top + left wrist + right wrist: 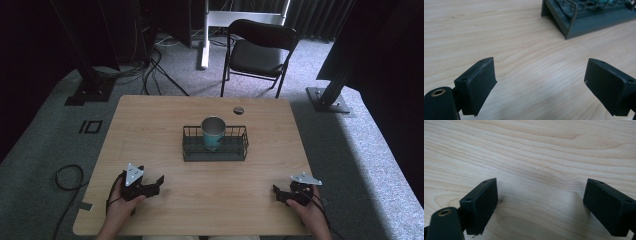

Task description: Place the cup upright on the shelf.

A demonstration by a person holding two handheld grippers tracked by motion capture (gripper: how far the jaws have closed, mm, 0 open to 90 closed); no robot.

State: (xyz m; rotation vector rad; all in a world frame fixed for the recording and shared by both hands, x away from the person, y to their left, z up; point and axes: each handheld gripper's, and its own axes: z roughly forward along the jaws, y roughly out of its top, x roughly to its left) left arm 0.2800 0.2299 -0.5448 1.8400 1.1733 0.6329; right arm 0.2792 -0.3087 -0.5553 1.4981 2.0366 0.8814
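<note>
1. The left tool (150, 186) rests low on the near left of the surface (150, 125), with its jaws wide apart and nothing between them. In the left gripper view the left tool (540, 82) looks toward a corner of the basket (571, 27).
2. The right tool (284, 194) sits on the near right — its jaws are spread wide too, and it holds nothing. In the right gripper view the right tool (540, 205) looks at bare wood.
3. The cup (213, 132) is teal with a shiny rim. It stands upright inside the dark wire basket (215, 156), in the middle of the surface, well apart from both tools.
4. I think the work is just at the start: no tool has reached for the cup yet. The next move likely calls for one tool to go forward, rise over the basket's wire wall and close on the cup.
5. The wire wall stands in the way of a low reach, so coming from above looks safer.
6. Farther off, a black chair (260, 50) stands on the grey floor, and cables (150, 70) lie at the far left.
</note>
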